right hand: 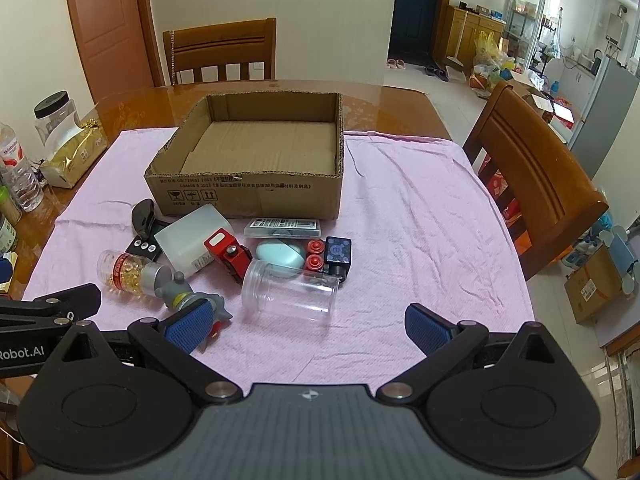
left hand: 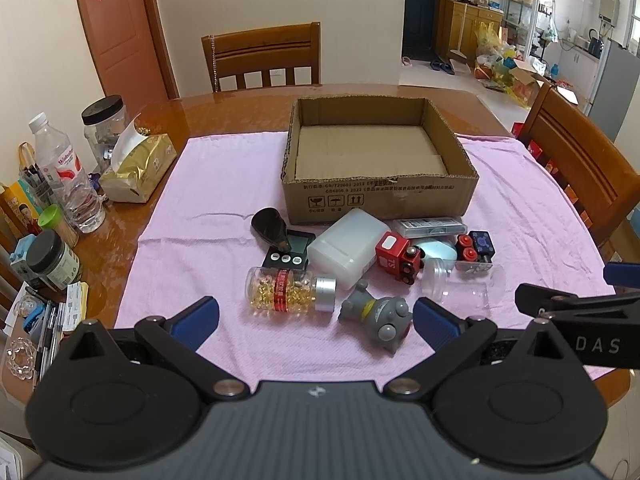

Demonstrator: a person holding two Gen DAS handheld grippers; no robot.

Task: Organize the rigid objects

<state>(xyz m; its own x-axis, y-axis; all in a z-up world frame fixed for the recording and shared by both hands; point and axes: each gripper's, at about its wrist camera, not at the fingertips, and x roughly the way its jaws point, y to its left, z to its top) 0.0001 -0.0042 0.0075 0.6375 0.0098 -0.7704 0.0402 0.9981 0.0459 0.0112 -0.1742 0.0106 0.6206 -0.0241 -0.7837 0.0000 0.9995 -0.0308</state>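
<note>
An empty cardboard box (left hand: 380,196) (right hand: 248,192) stands on the pink cloth (left hand: 208,248) (right hand: 420,220). In front of it lies a cluster: a capsule bottle (left hand: 292,290) (right hand: 128,272), a grey toy figure (left hand: 380,316) (right hand: 176,290), a white plastic container (left hand: 346,246) (right hand: 190,238), a red toy train (left hand: 398,256) (right hand: 228,254), a clear jar (left hand: 460,284) (right hand: 290,292), a blue and red toy (left hand: 476,246) (right hand: 332,258). My left gripper (left hand: 316,320) is open just short of the bottle and figure. My right gripper (right hand: 308,326) is open just short of the clear jar.
A flat clear case (right hand: 284,227), a pale blue oval case (right hand: 280,256), a black scale (left hand: 290,252) and a dark spoon-shaped object (left hand: 270,229) lie in the cluster too. Bottles, jars and a gold tissue pack (left hand: 138,168) crowd the table's left side. Wooden chairs (right hand: 532,172) stand behind and right.
</note>
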